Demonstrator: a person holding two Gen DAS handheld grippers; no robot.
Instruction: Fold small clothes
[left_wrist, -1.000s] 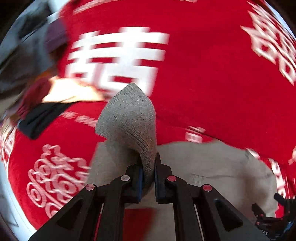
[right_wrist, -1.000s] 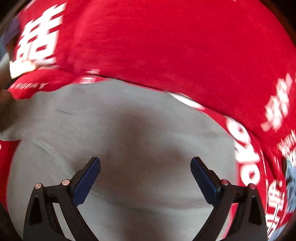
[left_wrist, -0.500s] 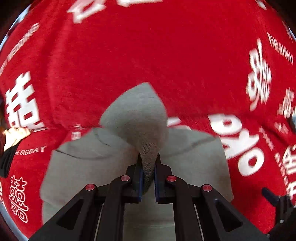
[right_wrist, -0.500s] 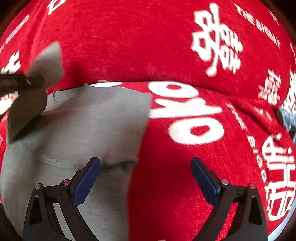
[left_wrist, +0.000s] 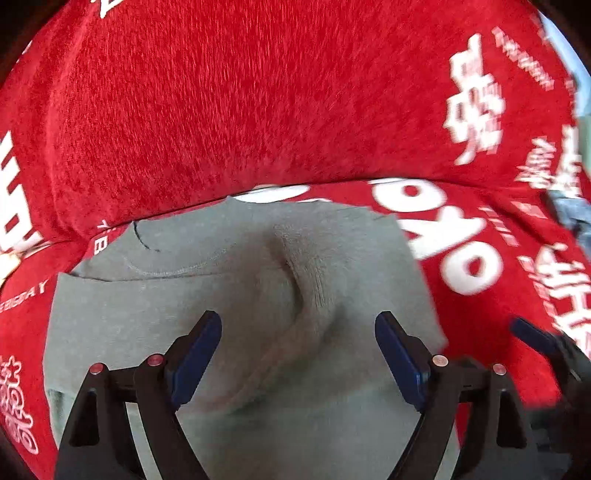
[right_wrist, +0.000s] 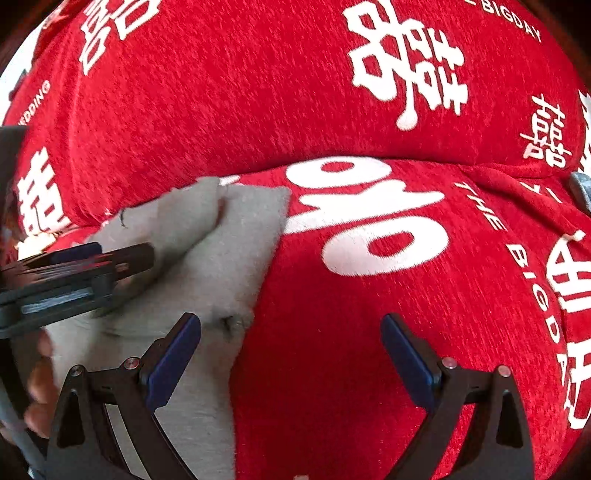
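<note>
Both grippers spread wide, nothing clamped. Left gripper (left_wrist: 297, 354) hovers over grey garment (left_wrist: 236, 295), whose ribbed sleeve (left_wrist: 314, 280) lies folded across its body. Right gripper (right_wrist: 290, 356) straddles garment's right edge. Garment lies flat on red cover with white lettering (right_wrist: 369, 295).

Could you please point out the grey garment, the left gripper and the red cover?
grey garment (left_wrist: 177, 306): left wrist view, flat front panel.
left gripper (left_wrist: 297, 356): left wrist view, midway between fingertips.
red cover (right_wrist: 258, 92): right wrist view, bare red area.
</note>
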